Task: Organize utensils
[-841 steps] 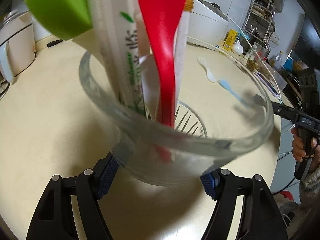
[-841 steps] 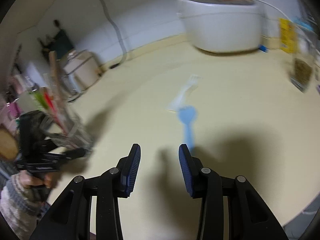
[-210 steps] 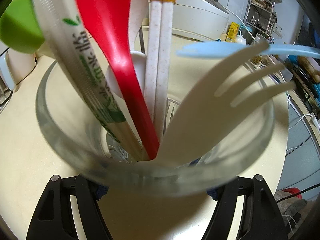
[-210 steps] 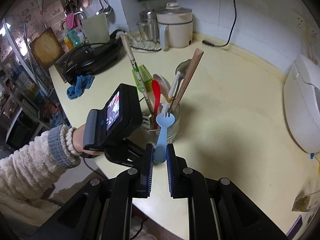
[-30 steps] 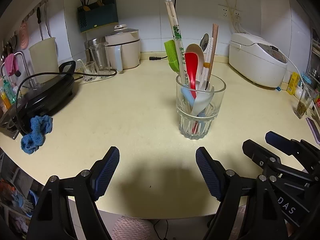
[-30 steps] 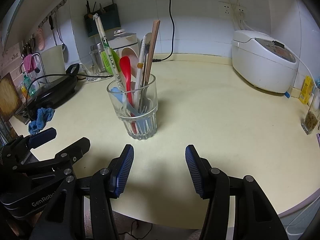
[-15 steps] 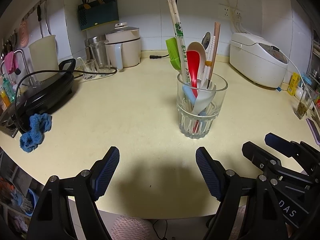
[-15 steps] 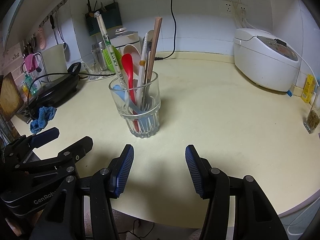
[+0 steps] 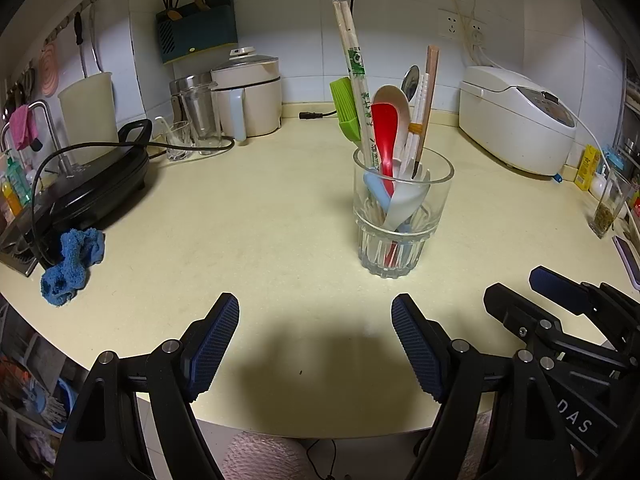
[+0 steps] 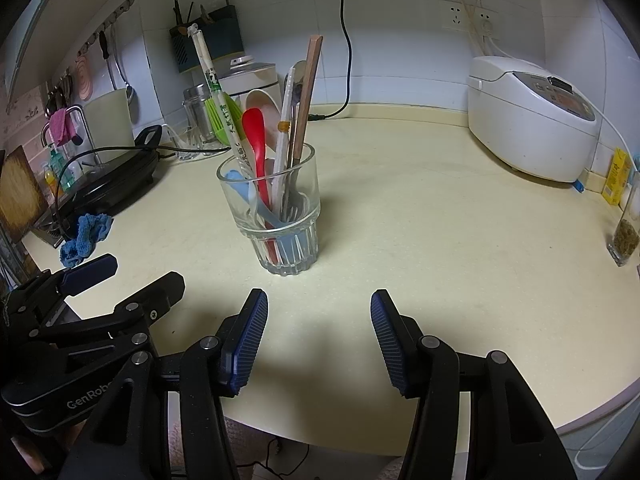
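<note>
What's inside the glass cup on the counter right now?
The glass cup holds wrapped chopsticks, a red spoon, a green brush and a blue utensil. Overlapping handles hide the rest.

Both cameras sit low at the counter's near edge [image 9: 280,420], looking forward and slightly down along their own fingers toward the tiled back wall. The left view stands left of the right one; both frame the utensil glass [image 9: 402,216] [image 10: 280,216] nearby, each glimpsing the other gripper.
</note>
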